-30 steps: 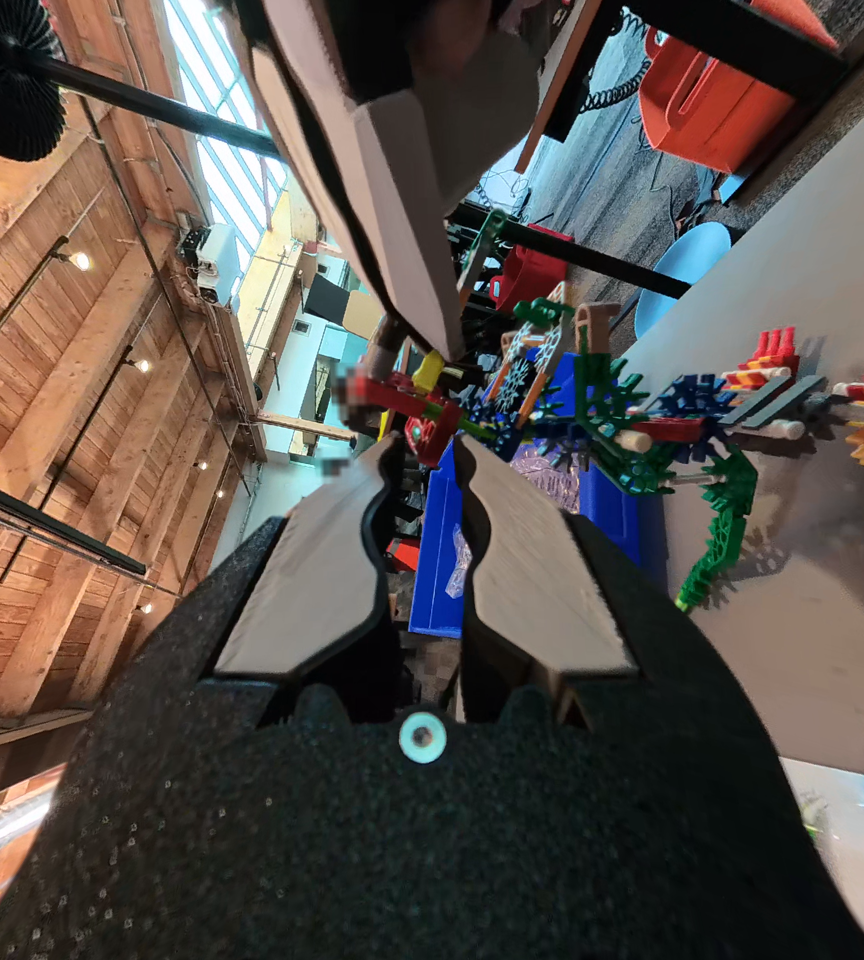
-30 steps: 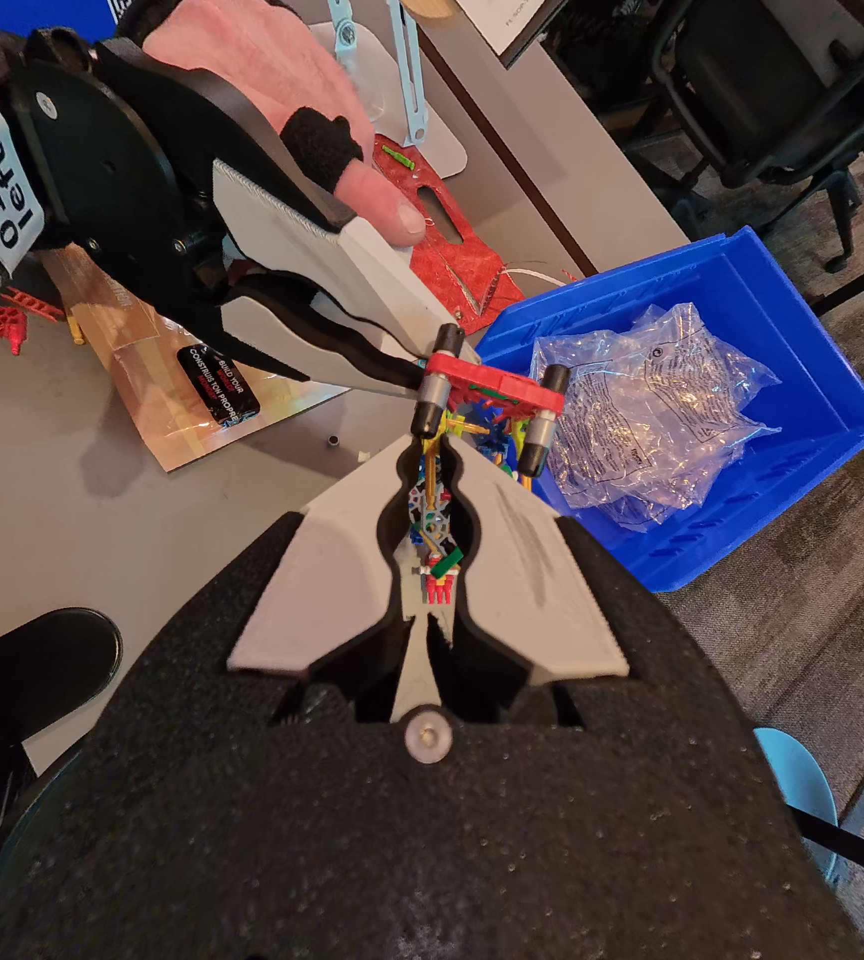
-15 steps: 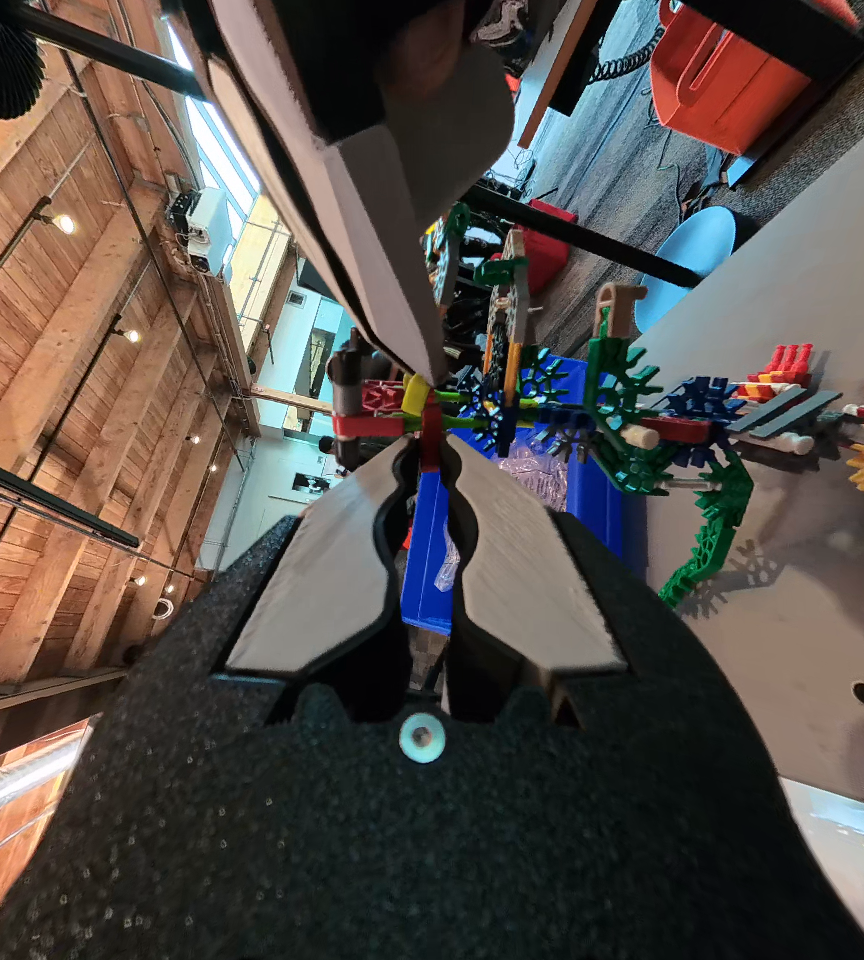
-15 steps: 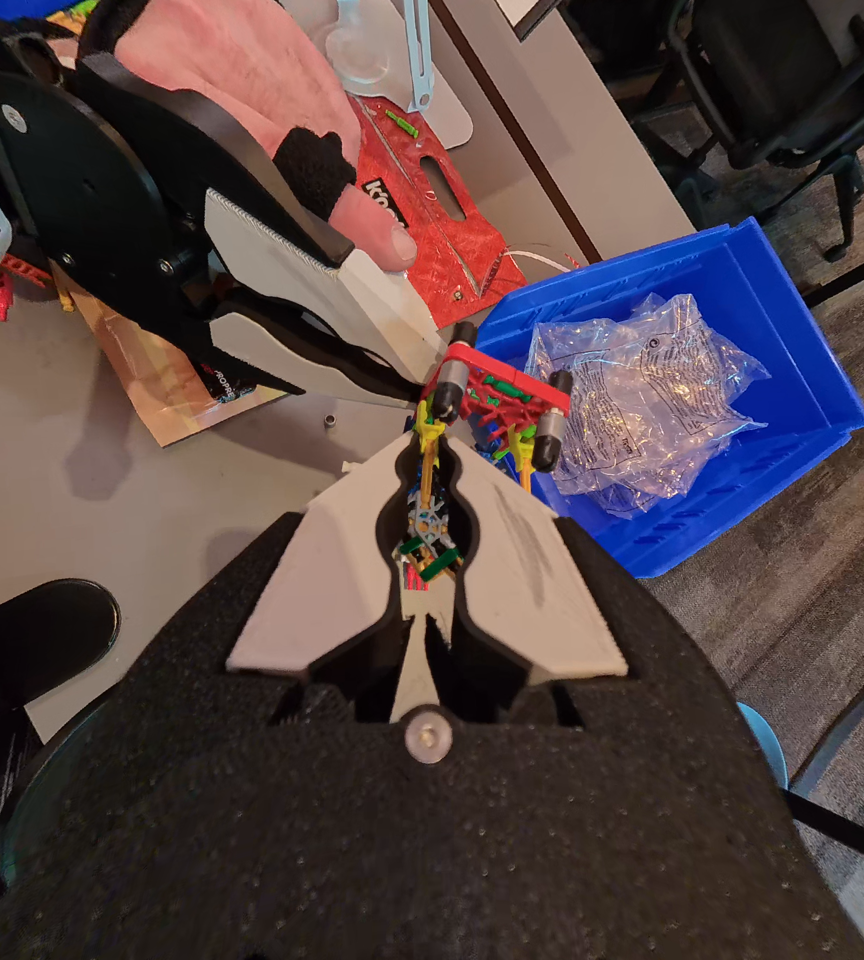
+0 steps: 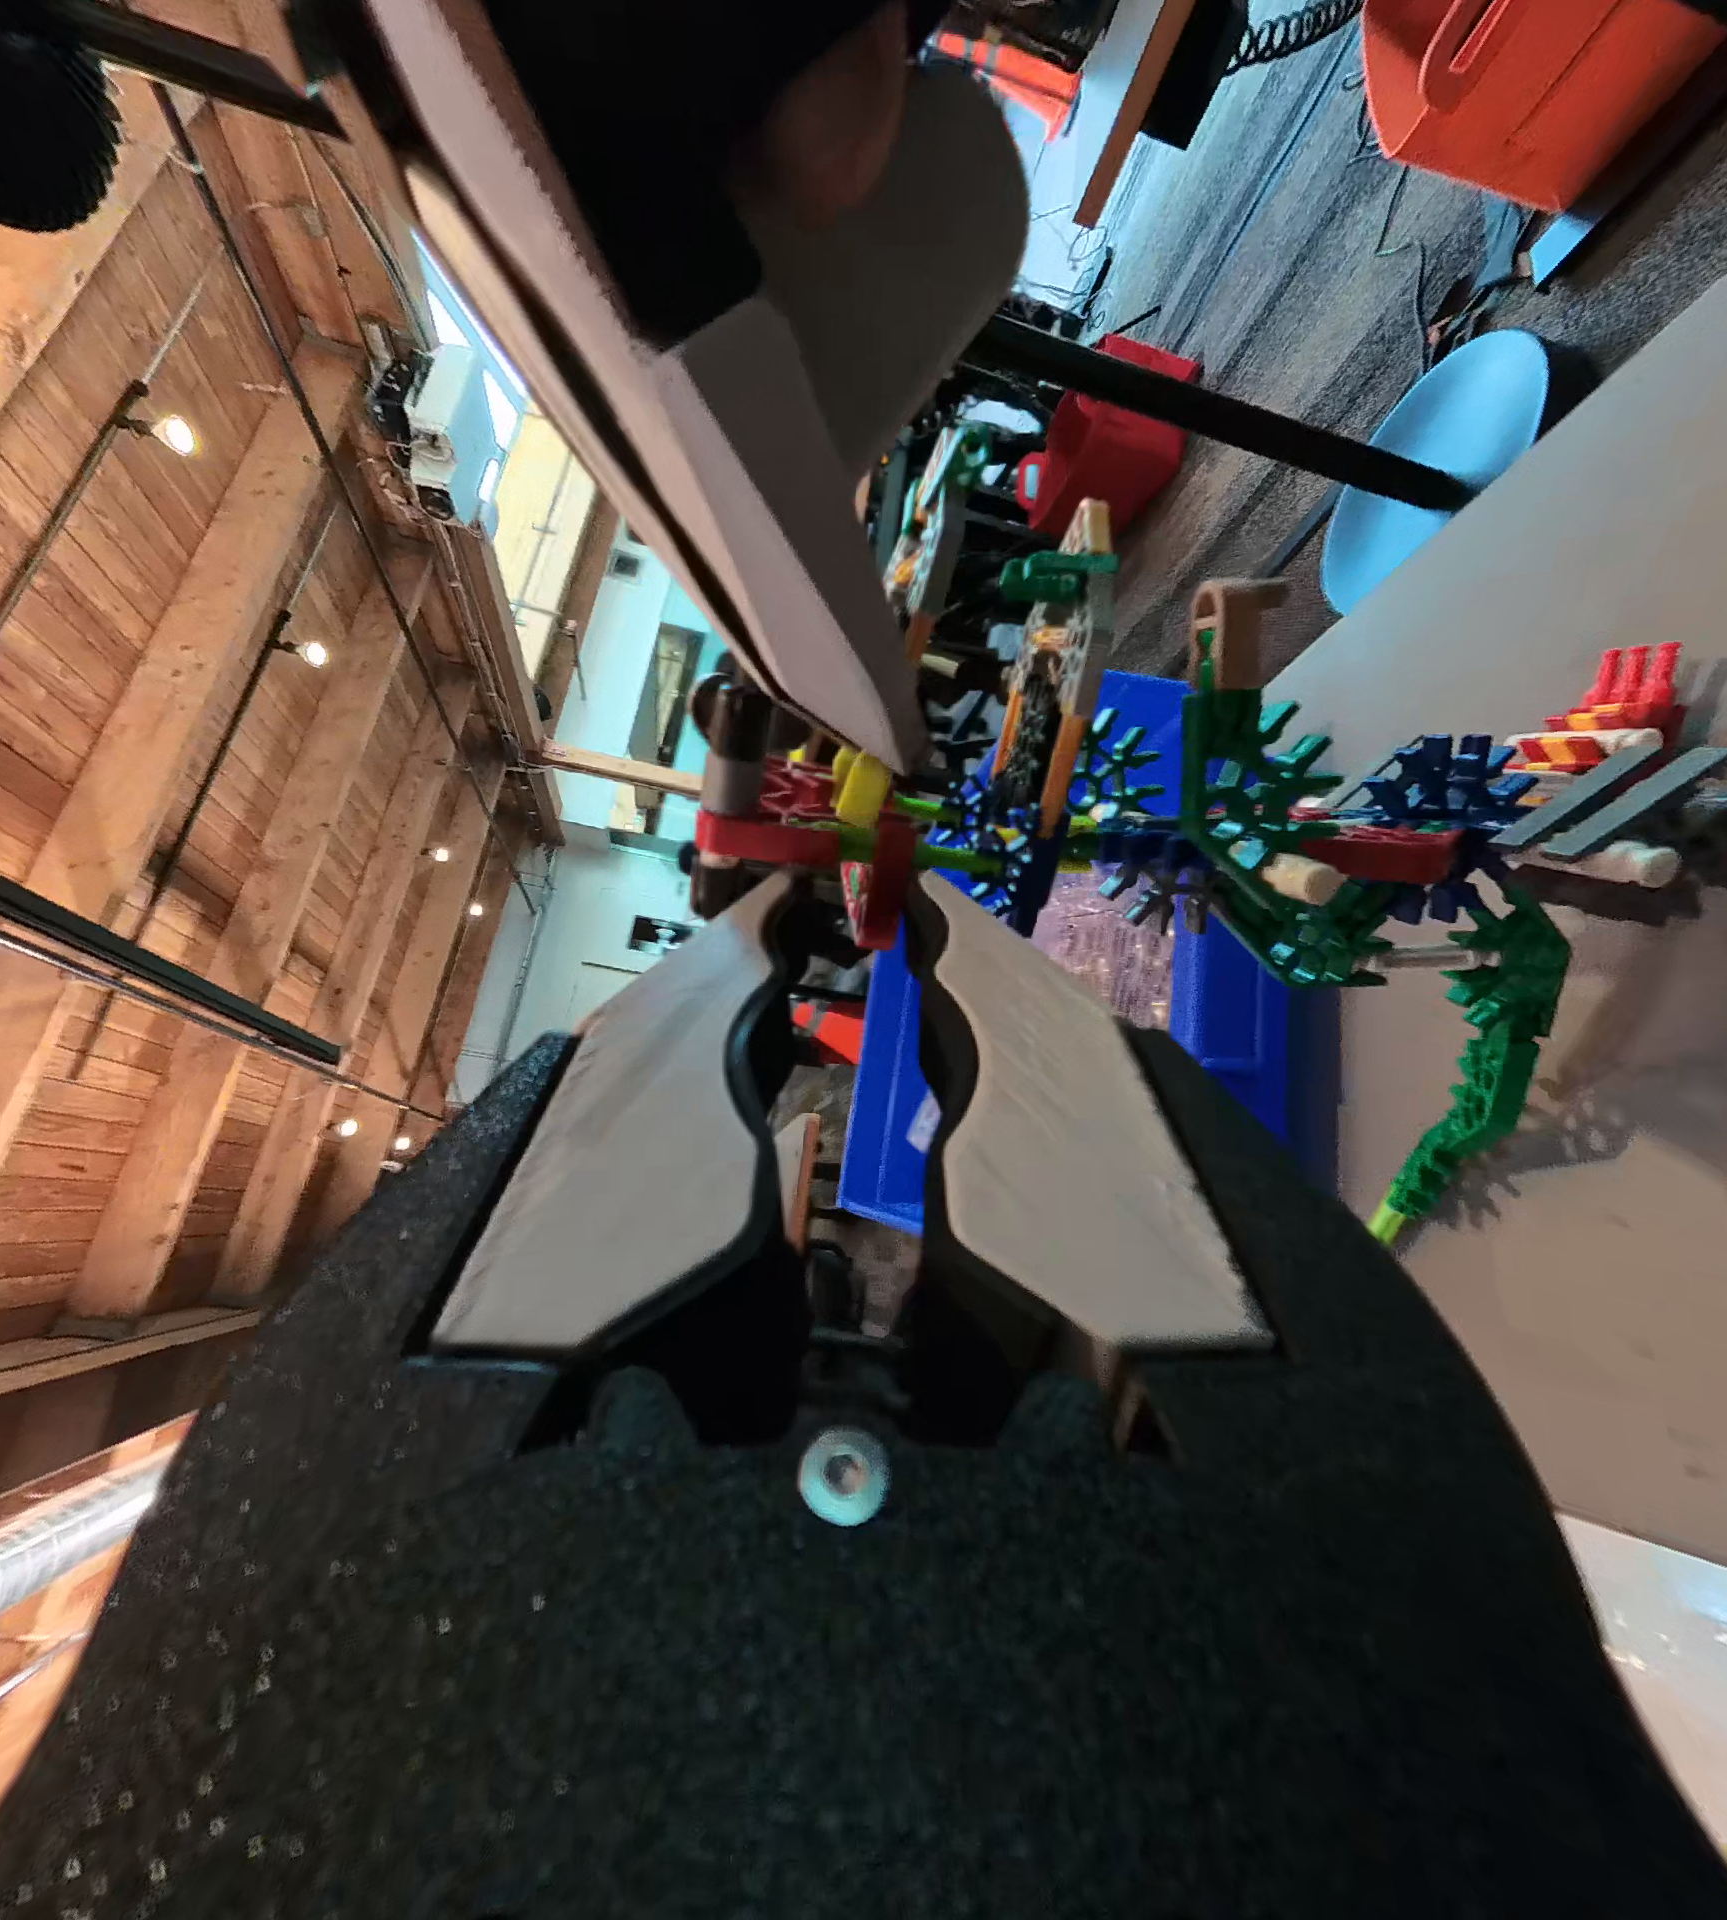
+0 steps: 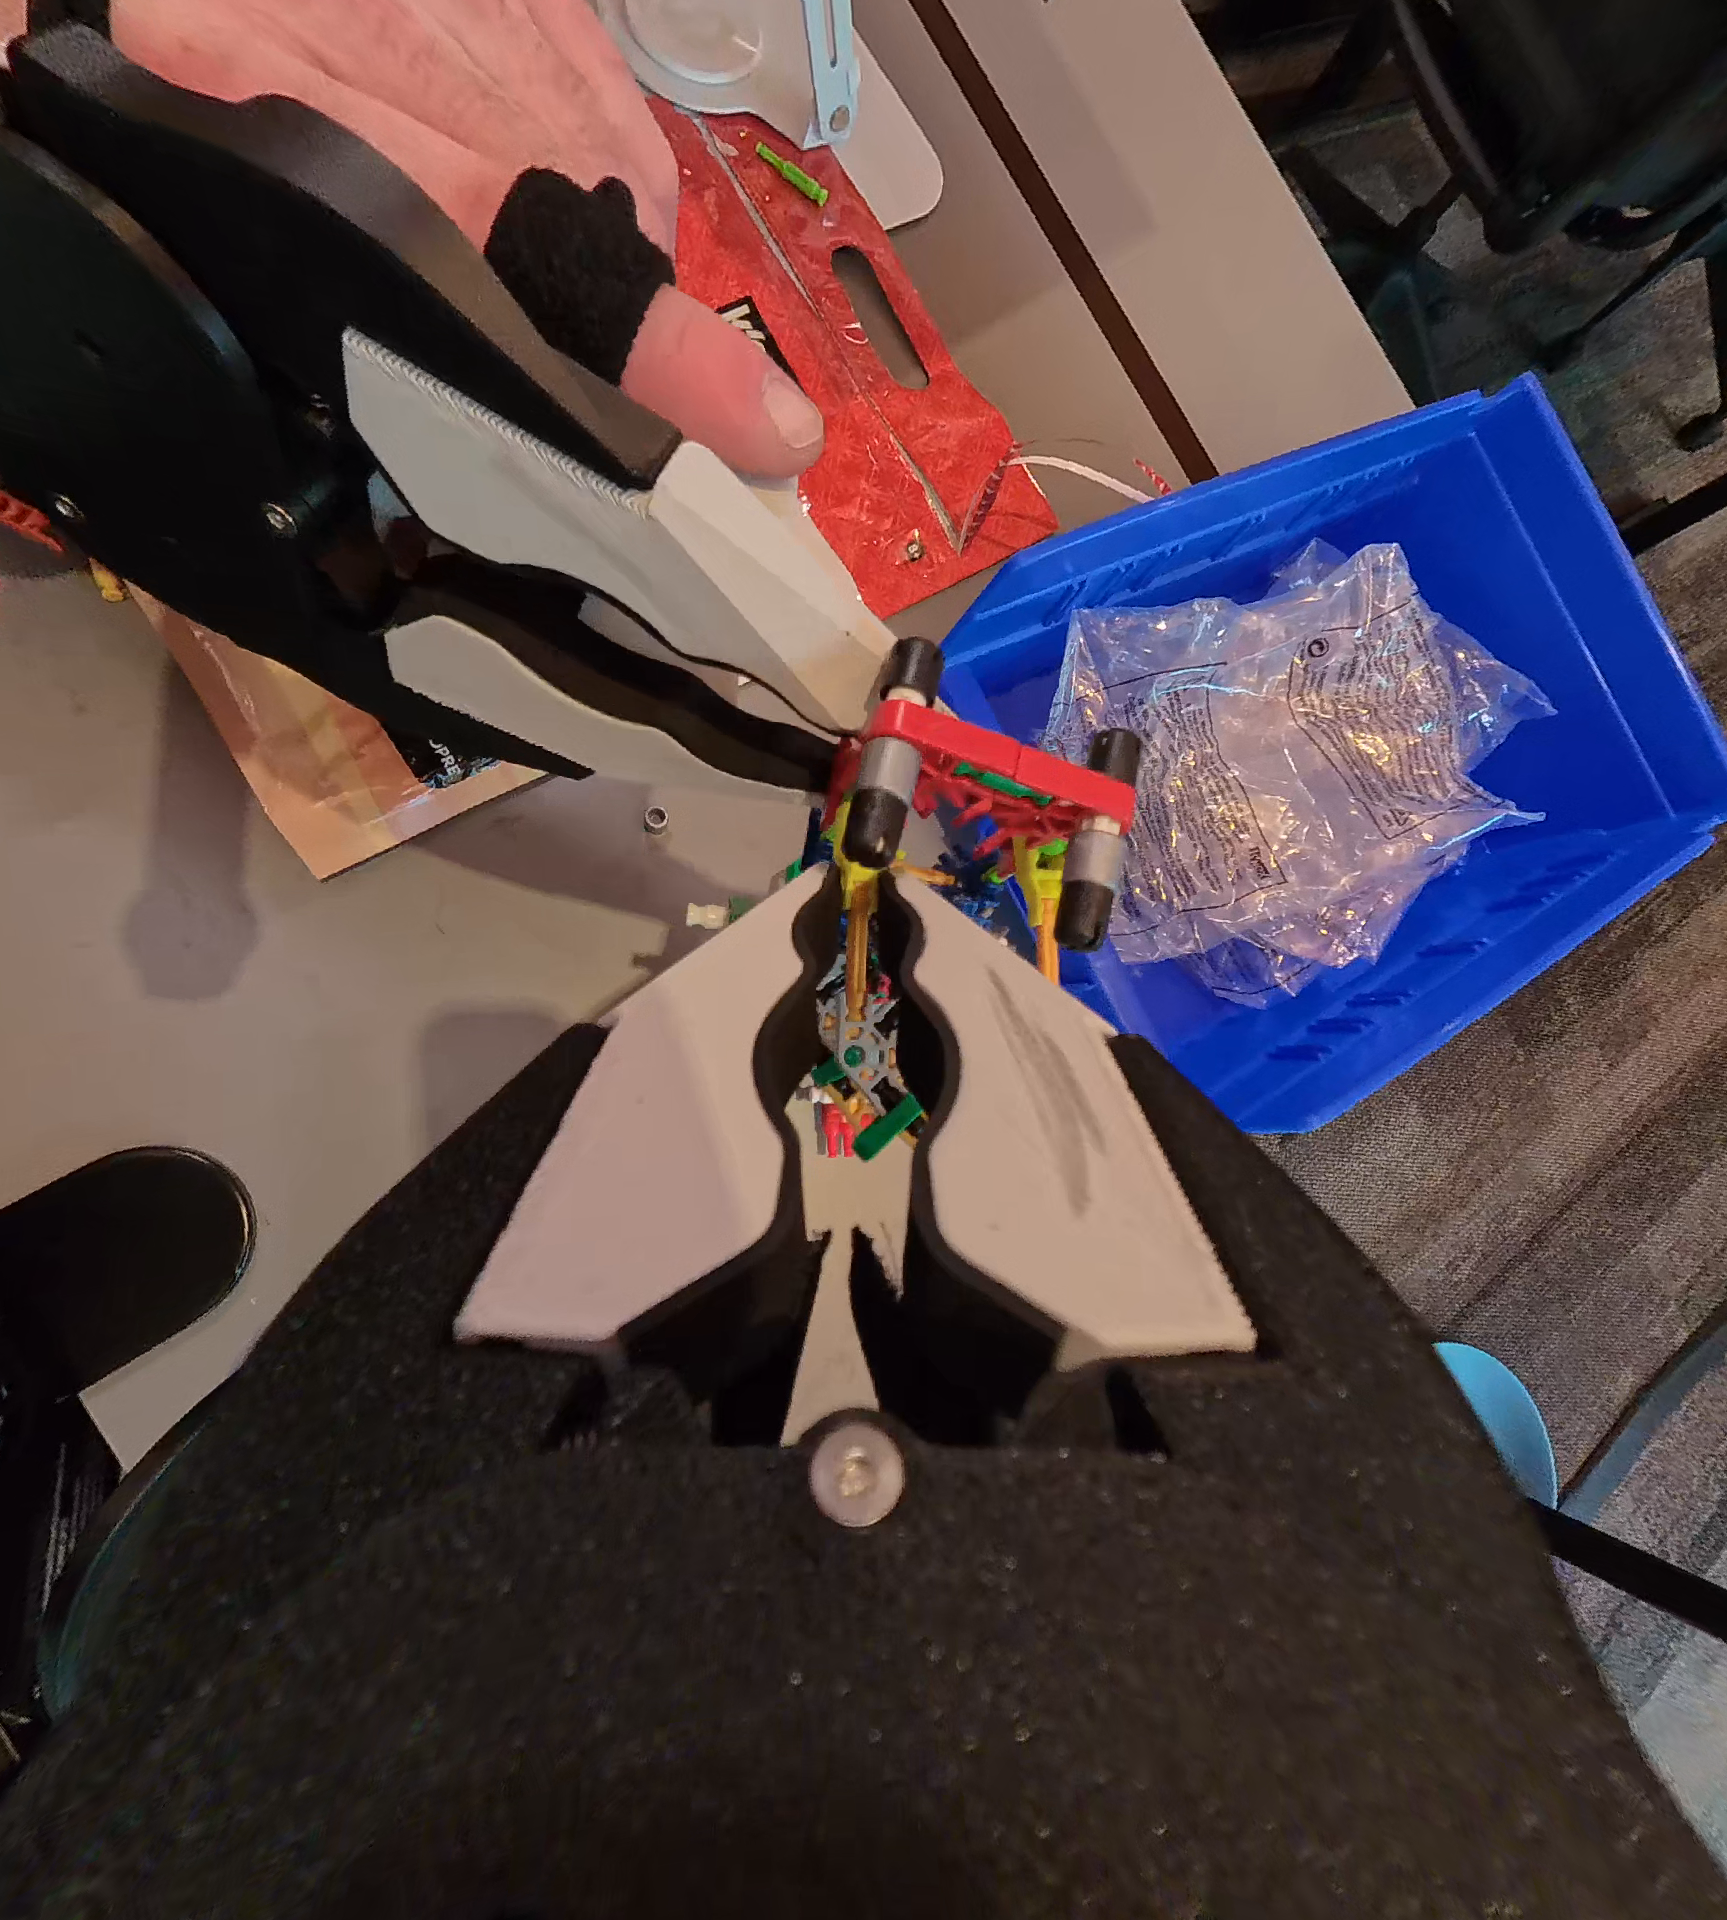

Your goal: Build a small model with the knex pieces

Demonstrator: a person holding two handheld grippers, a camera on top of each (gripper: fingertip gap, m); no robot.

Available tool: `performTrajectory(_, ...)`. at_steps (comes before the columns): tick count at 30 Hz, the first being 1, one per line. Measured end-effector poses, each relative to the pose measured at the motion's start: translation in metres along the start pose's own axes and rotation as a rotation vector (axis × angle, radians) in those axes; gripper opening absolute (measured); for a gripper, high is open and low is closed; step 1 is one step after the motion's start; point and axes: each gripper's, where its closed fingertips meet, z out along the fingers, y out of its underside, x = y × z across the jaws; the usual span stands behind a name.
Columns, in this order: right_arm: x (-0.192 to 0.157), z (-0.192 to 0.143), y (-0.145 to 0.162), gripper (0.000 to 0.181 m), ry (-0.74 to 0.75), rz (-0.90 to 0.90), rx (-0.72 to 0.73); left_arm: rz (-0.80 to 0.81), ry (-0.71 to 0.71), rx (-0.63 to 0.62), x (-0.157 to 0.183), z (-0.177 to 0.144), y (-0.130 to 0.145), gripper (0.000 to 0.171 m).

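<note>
From the left wrist view, the left gripper (image 5: pixel 864 896) has its jaws clenched on a red connector at the end of the multicoloured plastic rod-and-connector toy model (image 5: pixel 1254 831), which stands on the grey surface (image 5: pixel 1617 1195); a second ago those jaws were short of it; from the right wrist view, the right gripper (image 6: pixel 864 883) pinches a yellow rod of the same model, beside the blue plastic bin (image 6: pixel 1617 623).

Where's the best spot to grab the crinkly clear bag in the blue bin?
Pinch a raised crumpled fold near the middle of the clear bag, coming straight down from above. The blue bin walls in its sides, the top is open, and the loose wrinkles probably give something thin to squeeze.
</note>
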Motion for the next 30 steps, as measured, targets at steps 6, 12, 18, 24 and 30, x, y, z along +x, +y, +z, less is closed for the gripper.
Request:
performTrajectory(6, -0.0004, 0.0001, 0.0009, 0.002, -0.005, -0.007, -0.02, 0.005, 0.024, 0.007, 0.0038, -0.0006, -0.0012, 0.008)
performTrajectory(12, -0.0006, -0.0006, 0.0007, 0.001, -0.011, -0.043, -0.05, 0.033, 0.026, -0.022, 0.0045, 0.0, -0.0013, 0.005)
performTrajectory(18, 0.0005, 0.0006, 0.0004, 0.001, -0.008, -0.05, -0.07, 0.068, 0.025, -0.051, 0.0041, 0.0005, -0.0003, 0.004)
performTrajectory(24, -0.0005, 0.0007, -0.0003, 0.0, -0.026, -0.066, -0.072, 0.092, 0.026, -0.059, 0.0039, -0.0002, -0.0008, 0.003)
performTrajectory(30, 0.0008, 0.0015, -0.0005, 0.0, -0.006, -0.03, -0.083, 0.105, 0.014, -0.081, 0.0042, 0.0012, 0.0, 0.001)
